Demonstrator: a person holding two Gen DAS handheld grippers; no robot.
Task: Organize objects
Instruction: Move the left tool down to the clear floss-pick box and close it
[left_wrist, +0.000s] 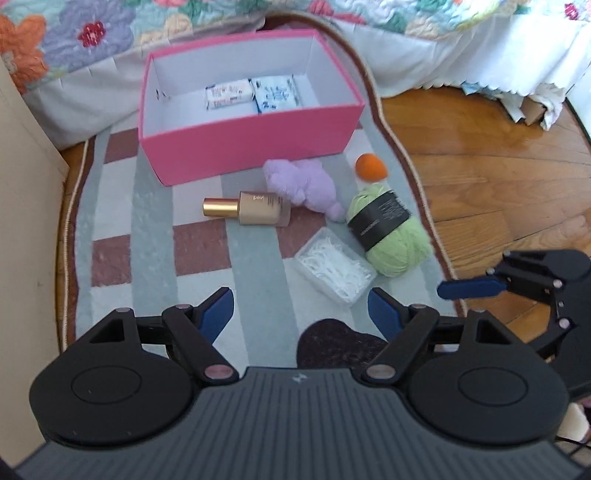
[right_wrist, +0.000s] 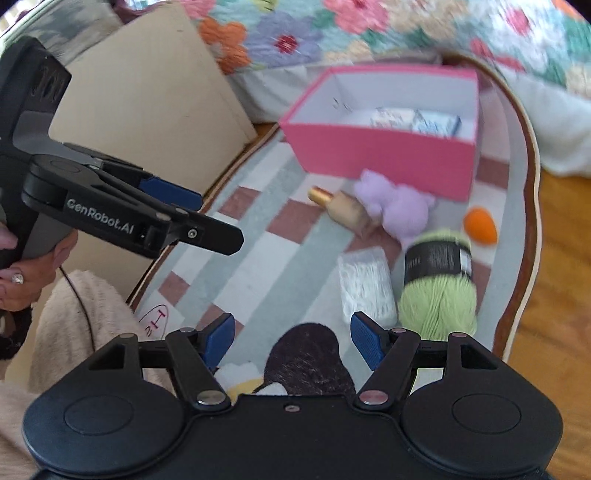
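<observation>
Both claws hang spread and empty, left gripper (left_wrist: 301, 308) and right gripper (right_wrist: 292, 334) pointing down over the rug (left_wrist: 155, 206). Just ahead sit the clear box (left_wrist: 334, 271) and green yarn (left_wrist: 393, 230), touching. Bottle (left_wrist: 247, 212), purple plush (left_wrist: 304, 182), then the pink box (left_wrist: 255, 146) by the bed.

Your left gripper (right_wrist: 221, 218) is black with blue finger pads (right_wrist: 173, 192), silver screws and white "GenRobot.AI" lettering along one arm. At 9 o'clock in the right wrist view, your hand (right_wrist: 22, 273) wears a ring, above a fuzzy cream sleeve (right_wrist: 74, 317) crossed by a thin black cable (right_wrist: 83, 306).
</observation>
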